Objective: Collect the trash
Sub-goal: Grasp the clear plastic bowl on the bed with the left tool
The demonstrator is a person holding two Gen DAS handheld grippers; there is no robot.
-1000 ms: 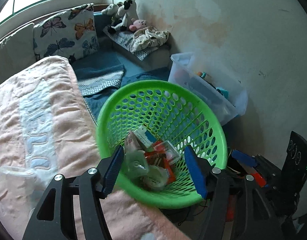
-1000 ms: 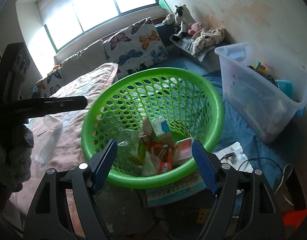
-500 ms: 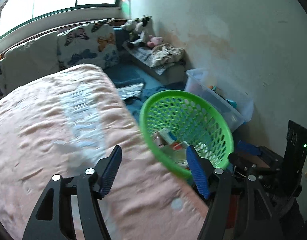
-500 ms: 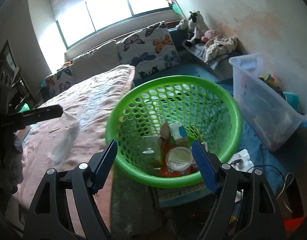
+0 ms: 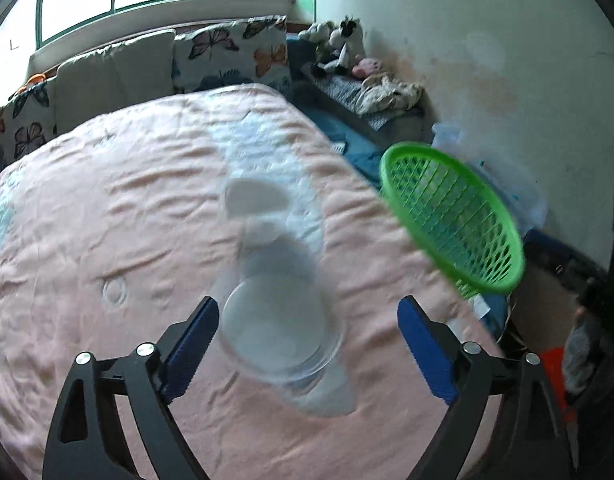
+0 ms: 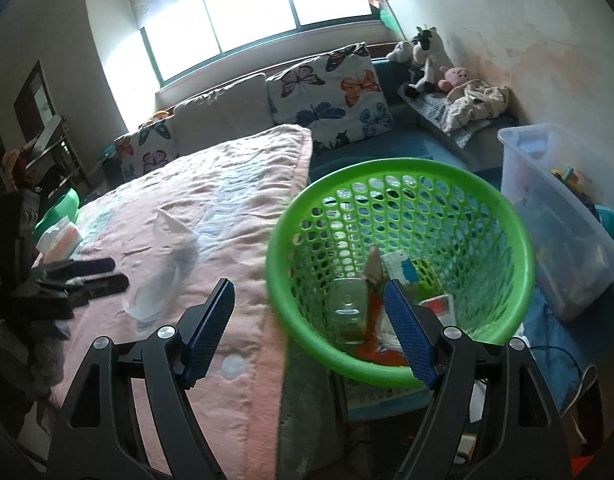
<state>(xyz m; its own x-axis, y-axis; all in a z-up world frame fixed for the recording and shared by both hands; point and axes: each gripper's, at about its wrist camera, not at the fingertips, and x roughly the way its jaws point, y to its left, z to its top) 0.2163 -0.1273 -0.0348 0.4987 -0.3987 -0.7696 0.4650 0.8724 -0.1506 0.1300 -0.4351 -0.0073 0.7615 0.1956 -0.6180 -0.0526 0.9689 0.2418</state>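
A clear plastic cup (image 5: 279,320) lies on its side on the pink blanket (image 5: 107,240). My left gripper (image 5: 307,312) hovers over the cup with its jaws opening; the cup sits between them and neither pad presses on it. The green mesh basket (image 5: 447,216) stands off the bed's right edge. In the right wrist view the basket (image 6: 387,168) holds a clear container (image 6: 347,312), a carton (image 6: 399,268) and orange wrappers. My right gripper (image 6: 309,292) stands open and empty before the basket's near rim. At far left are the left gripper (image 6: 107,274) and the cup (image 6: 159,284).
A clear storage bin (image 6: 555,216) with toys stands right of the basket, against the wall. Butterfly pillows (image 6: 331,96) and stuffed toys (image 6: 423,56) line the back. A tissue pack (image 6: 59,238) lies at the bed's far left. Cables (image 6: 567,360) trail on the floor.
My left gripper swung left from over the basket to above the bed and its jaws widened around the clear cup. The right gripper drifted slightly left and up; the basket now sits further right.
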